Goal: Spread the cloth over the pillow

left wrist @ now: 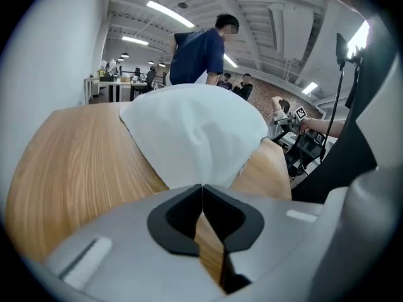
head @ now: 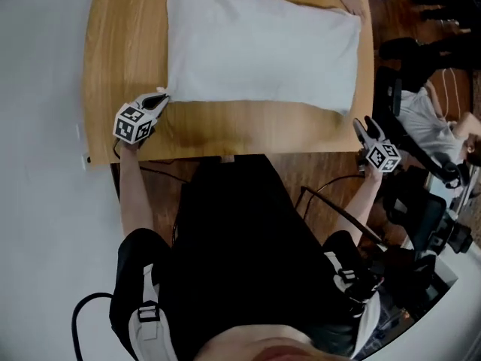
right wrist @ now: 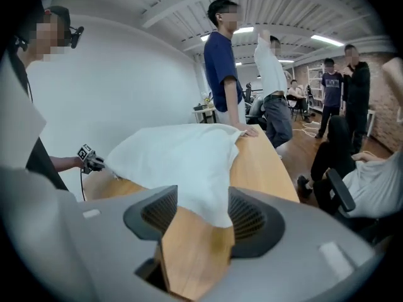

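A white cloth [head: 263, 47] lies spread over the pillow on the wooden table [head: 113, 51]; the pillow itself is hidden under it. My left gripper [head: 159, 100] sits at the cloth's near left corner. In the left gripper view its jaws meet at the tip [left wrist: 203, 187], right where the cloth [left wrist: 195, 137] narrows to a point, so it looks shut on that corner. My right gripper [head: 366, 128] is at the table's near right corner, just clear of the cloth. Its jaws stand open [right wrist: 201, 222]. The cloth's near right corner [right wrist: 208, 200] hangs ahead between them, untouched.
A person in a blue shirt [right wrist: 223, 61] stands at the table's far end with a hand on it. Several people stand or sit to the right, one seated close by [head: 428, 126]. Black chairs and equipment [head: 421, 209] crowd the right side. A white wall is on the left.
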{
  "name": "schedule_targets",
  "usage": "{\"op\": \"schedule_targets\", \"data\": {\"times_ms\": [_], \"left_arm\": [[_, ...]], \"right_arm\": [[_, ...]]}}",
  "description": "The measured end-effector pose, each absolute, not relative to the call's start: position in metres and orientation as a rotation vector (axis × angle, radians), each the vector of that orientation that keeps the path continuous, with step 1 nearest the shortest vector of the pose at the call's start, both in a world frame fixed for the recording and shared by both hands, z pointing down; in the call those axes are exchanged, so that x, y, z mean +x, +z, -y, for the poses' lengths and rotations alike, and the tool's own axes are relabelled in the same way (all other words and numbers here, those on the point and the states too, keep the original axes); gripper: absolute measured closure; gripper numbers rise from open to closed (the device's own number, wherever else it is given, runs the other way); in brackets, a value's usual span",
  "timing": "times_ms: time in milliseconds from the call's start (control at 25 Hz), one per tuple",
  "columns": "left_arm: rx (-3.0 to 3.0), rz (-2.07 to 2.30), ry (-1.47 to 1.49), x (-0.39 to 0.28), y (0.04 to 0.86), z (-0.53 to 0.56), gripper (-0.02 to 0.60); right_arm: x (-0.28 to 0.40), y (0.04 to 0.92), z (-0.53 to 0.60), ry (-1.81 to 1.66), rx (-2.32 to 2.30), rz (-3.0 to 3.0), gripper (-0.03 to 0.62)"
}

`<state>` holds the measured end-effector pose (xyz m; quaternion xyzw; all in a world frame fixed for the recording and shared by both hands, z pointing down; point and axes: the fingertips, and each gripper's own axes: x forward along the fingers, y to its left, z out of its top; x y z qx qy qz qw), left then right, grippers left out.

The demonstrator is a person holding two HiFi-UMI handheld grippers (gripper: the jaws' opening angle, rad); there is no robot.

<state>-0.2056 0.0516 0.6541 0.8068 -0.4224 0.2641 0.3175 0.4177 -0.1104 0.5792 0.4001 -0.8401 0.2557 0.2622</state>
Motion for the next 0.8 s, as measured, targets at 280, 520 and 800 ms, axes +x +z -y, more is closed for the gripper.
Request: {"op": "schedule_targets", "data": {"times_ms": [280, 520, 800], "left_arm": [[2.176, 1.141, 0.696, -0.218, 0.619, -0.083, 0.574], [2.051, 1.196, 0.816, -0.207, 0.639, -0.086, 0.574], [1.918, 1.238, 0.949, -0.193, 0.630, -0.085, 0.574]], "right_arm": [[0.421, 0.586, 0.052, 0.587, 1.061, 2.146, 0.341], [0.423, 0.632, 0.087, 0.430, 0.862, 2.048, 0.318], [0.418, 0.663, 0.107, 0.438, 0.574, 2.104, 0.566]]}}
